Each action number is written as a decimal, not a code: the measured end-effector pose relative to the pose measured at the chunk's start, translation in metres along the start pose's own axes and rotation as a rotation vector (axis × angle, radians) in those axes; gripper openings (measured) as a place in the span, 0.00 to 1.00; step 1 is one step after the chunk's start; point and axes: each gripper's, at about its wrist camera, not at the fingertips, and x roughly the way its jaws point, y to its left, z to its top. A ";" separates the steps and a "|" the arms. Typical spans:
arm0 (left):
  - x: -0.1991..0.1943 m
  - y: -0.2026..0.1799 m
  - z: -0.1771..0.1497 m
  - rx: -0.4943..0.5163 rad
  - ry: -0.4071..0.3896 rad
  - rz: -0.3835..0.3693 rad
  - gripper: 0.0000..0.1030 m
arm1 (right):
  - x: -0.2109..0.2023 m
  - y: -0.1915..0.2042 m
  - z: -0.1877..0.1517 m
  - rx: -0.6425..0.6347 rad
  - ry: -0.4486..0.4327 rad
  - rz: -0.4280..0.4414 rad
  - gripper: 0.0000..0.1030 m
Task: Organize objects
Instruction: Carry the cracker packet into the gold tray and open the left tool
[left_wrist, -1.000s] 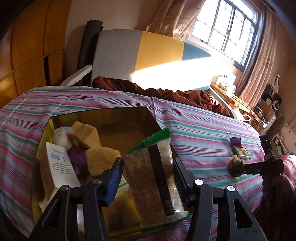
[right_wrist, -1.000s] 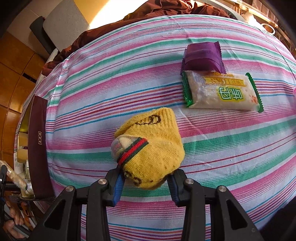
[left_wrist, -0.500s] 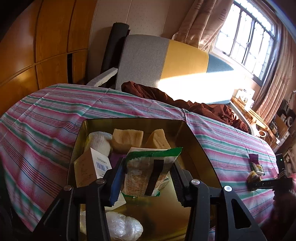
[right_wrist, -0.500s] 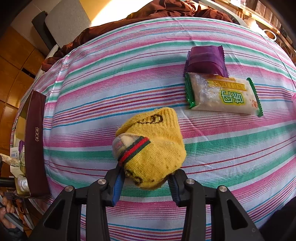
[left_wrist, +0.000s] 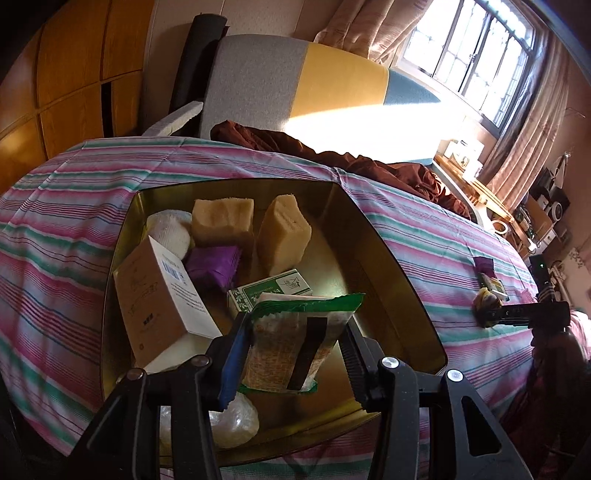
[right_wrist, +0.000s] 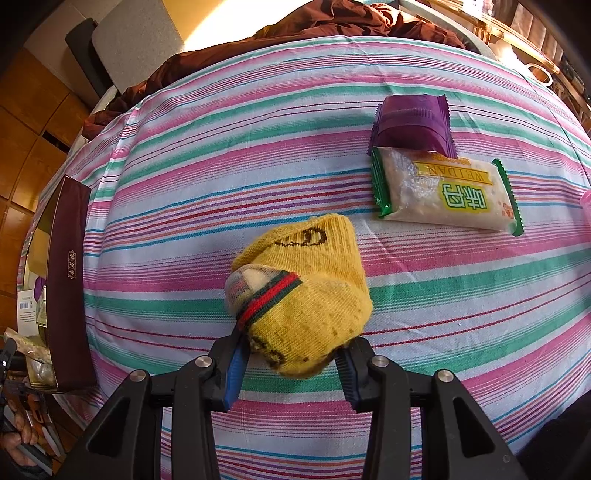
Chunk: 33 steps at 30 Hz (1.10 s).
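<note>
Now our left gripper (left_wrist: 291, 343) grips the cracker packet (left_wrist: 295, 339) upright above the tin (left_wrist: 388, 266); our right gripper (right_wrist: 291, 363) clamps the sock (right_wrist: 306, 295).

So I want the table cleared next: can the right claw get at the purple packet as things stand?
Probably not yet: the right claw is shut on the yellow sock. The purple packet lies uncovered beyond it, its near edge under the green-edged snack pack.

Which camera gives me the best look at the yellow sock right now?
The right wrist view: the yellow sock fills the centre, pinched between the right tongs. The left wrist view shows it only as a tiny yellow lump far off.
</note>
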 end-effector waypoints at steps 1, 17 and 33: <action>0.001 -0.002 0.000 0.005 0.003 -0.001 0.47 | 0.000 0.000 0.000 0.000 0.000 0.000 0.42; 0.034 0.008 -0.001 -0.029 0.083 0.085 0.61 | -0.001 -0.001 0.001 -0.005 -0.002 -0.006 0.42; -0.023 0.010 0.000 0.010 -0.122 0.256 0.70 | -0.010 0.007 -0.004 -0.046 -0.035 -0.041 0.36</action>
